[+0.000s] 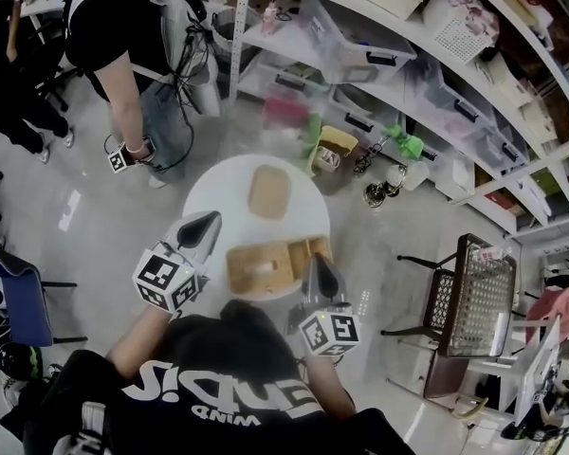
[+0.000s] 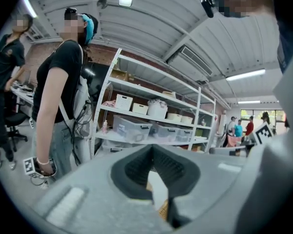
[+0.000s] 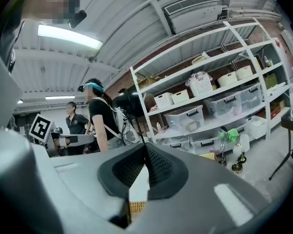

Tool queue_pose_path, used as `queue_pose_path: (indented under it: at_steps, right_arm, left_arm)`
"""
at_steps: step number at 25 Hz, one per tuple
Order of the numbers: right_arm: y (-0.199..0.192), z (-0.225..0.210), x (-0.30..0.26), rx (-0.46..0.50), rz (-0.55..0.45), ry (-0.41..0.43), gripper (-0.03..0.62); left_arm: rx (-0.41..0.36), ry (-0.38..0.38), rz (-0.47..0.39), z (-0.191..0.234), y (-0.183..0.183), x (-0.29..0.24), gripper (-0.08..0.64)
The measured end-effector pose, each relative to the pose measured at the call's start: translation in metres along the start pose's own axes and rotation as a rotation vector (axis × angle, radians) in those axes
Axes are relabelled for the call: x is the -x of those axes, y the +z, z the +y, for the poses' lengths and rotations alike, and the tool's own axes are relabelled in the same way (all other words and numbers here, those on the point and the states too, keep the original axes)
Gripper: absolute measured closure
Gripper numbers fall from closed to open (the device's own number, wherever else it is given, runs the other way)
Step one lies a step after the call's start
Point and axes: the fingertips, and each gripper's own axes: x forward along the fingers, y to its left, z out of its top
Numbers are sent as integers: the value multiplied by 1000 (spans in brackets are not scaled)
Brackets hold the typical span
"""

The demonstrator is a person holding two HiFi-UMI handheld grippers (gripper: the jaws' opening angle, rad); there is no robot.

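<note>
Left gripper has its jaws pressed tip to tip with nothing between them, and it hovers just left of the wooden box. Right gripper is likewise closed and empty at the box's right end; whether it touches the box cannot be told. The box lies just below the frame's middle, at the lower edge of a round white table. A flat wooden lid lies above it, apart. Shelves with plastic bins fill the upper right, and a person in black stands upper left.

Shelving bears clear bins; possibly a chair.
</note>
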Motion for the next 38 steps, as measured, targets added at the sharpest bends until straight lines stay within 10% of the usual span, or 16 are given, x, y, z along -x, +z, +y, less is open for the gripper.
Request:
queue_pose_path:
  at_steps: [16,38]
  right_arm:
    - [6,-4,-59,-15,28,50,598]
    - [11,-12,-77,-28,-7,-75,598]
  left_arm:
    - [15,2,65,25,3,-40,555]
    - [180,-102,217,72,-52,-107,356]
